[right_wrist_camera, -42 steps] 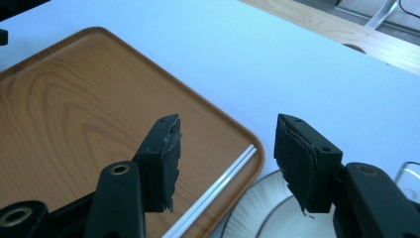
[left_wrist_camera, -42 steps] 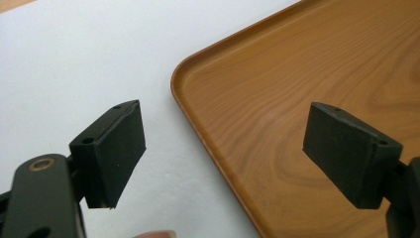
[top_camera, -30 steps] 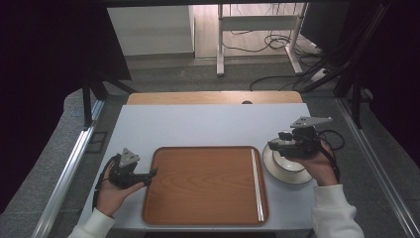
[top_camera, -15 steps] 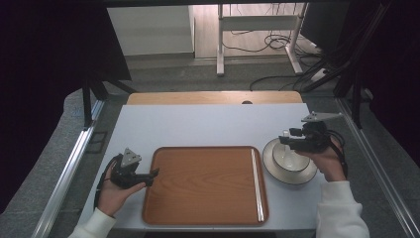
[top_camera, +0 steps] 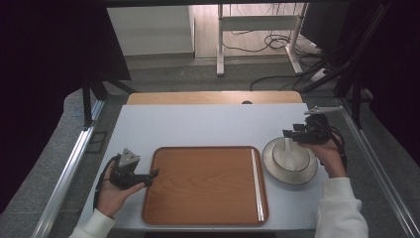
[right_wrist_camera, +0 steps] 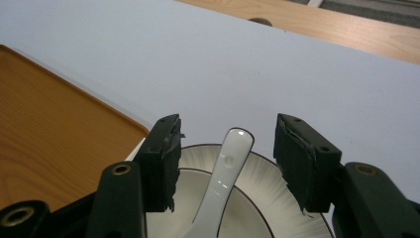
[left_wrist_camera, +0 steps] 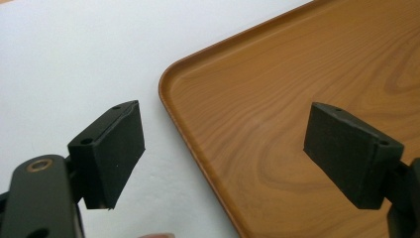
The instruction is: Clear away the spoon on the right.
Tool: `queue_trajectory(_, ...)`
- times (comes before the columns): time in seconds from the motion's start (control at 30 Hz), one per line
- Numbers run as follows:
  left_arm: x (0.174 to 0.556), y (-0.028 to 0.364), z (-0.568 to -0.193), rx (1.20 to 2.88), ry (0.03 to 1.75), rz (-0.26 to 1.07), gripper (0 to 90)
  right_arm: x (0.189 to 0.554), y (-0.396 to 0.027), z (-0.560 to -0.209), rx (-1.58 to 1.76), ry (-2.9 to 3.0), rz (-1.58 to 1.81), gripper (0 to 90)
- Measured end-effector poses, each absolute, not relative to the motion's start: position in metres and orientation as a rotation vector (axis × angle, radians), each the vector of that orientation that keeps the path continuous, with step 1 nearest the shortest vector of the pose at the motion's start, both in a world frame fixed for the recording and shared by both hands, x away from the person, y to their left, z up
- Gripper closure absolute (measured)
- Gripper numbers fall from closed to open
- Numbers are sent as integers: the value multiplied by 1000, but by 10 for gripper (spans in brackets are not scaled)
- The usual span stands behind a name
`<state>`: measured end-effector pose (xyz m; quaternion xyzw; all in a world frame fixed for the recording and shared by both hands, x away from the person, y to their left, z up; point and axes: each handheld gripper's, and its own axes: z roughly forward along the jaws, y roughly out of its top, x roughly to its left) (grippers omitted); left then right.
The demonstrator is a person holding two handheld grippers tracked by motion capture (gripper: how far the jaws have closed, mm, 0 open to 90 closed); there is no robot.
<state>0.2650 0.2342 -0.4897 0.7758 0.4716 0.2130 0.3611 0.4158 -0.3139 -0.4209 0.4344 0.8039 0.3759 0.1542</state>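
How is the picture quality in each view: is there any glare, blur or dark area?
High view: the white table is evenly lit, the surroundings left and right fall into near black. Right gripper view: a small glare spot sits on the white spoon; the bowl looks sharp. Left gripper view: the wooden tray is clear, its near jaws slightly soft.

Pale blue-grey rectangular table point(top_camera: 198, 126), with a light wooden strip point(top_camera: 213, 97) running along its far edge, is carrying two items. A brown wood-grain rectangular tray with rounded corners and a raised rim point(top_camera: 205, 184) is lying at the near middle. A round white plate with a dark rim line point(top_camera: 270, 166) is sitting just beside the tray's right edge, bearing a white bowl point(top_camera: 292, 159) in which a white ceramic spoon point(top_camera: 288, 150) is resting.
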Motion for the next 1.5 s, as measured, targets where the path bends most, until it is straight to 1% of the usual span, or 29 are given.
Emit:
queue_trajectory(0.6,263,237,-491,2000,1220,549,152,436,-313,-445,1362,2356,1004,469)
queue_trajectory(0.7,263,237,-491,2002,1219,550,152,438,-313,-450,1379,2370,996,509)
queue_trajectory(0.87,262,238,-491,2004,1222,547,153,441,-313,-454,1421,2375,1035,656)
queue_trajectory(0.9,262,238,-491,2009,1221,544,152,441,-313,-454,1430,2373,1052,670)
queue_trajectory(1.2,263,238,-492,2018,1220,542,152,439,-315,-449,1441,2352,1093,750)
queue_trajectory(1.37,263,238,-491,2016,1220,547,152,436,-316,-443,1421,2341,1128,835)
queue_trajectory(1.5,263,239,-492,2018,1223,546,152,433,-318,-438,1401,2334,1136,842)
